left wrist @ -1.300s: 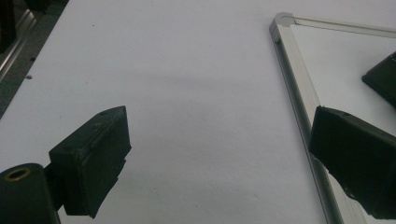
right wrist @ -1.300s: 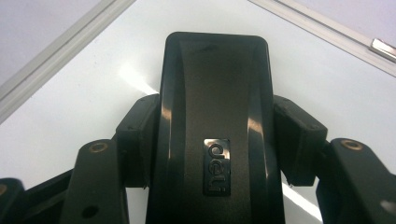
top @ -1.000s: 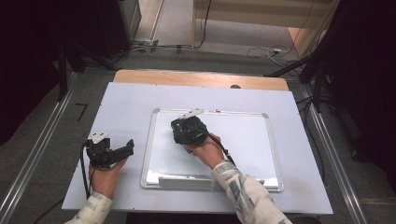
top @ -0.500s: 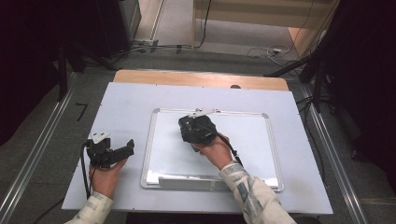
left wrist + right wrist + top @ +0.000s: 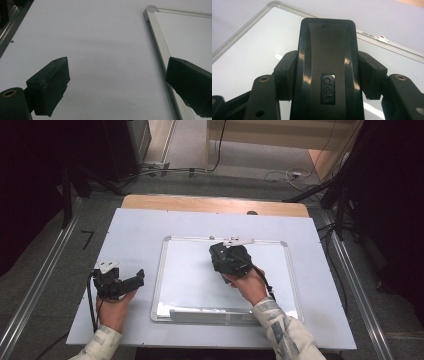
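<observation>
While the right claw (image 5: 227,257), clamped on the eraser (image 5: 327,72), has slid toward 3 o'clock across the whiteboard (image 5: 190,280), wiping continues; left claw (image 5: 120,282) rests released on the tabletop (image 5: 135,227).

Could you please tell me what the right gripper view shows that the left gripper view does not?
The right gripper view brings out a black eraser with a small logo plate, clamped from both sides by the right gripper above the board, and a metal hanger clip on the far frame. The left gripper view brings out the left gripper open and holding nothing, over the pale table beside the board's frame. Both share the whiteboard with its aluminium frame and rounded corner.
</observation>
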The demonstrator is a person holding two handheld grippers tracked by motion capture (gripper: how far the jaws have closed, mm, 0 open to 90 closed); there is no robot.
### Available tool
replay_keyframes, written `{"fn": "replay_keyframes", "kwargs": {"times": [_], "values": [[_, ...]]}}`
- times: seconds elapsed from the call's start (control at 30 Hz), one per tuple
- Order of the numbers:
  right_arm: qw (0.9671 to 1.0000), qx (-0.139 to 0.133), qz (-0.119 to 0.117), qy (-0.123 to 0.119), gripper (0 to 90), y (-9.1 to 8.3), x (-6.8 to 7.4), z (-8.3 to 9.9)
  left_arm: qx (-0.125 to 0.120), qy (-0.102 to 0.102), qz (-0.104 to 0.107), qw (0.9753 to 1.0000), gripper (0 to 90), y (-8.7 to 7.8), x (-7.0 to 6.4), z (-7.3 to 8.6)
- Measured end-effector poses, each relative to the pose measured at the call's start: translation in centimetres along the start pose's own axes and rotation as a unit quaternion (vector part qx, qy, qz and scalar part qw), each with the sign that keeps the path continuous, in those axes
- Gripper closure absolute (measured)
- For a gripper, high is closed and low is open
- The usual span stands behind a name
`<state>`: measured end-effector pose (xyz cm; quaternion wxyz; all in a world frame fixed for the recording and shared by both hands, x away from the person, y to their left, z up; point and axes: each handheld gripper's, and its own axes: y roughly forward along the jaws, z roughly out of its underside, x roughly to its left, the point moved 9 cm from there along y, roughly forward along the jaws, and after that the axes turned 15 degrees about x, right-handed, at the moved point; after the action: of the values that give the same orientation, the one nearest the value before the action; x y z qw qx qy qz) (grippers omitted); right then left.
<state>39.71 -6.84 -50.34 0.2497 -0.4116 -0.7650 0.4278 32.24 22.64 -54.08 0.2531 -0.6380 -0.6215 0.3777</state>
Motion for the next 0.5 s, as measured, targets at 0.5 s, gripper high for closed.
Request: {"fn": "replay_keyframes", "kwargs": {"times": [0.5], "values": [[0.9988, -0.018, 0.023, 0.039, 37.1, -2.4, -5.0, 2.7, 0.0, -0.001, -0.001, 1.0, 5.8, 0.0, 0.0, 0.0]]}}
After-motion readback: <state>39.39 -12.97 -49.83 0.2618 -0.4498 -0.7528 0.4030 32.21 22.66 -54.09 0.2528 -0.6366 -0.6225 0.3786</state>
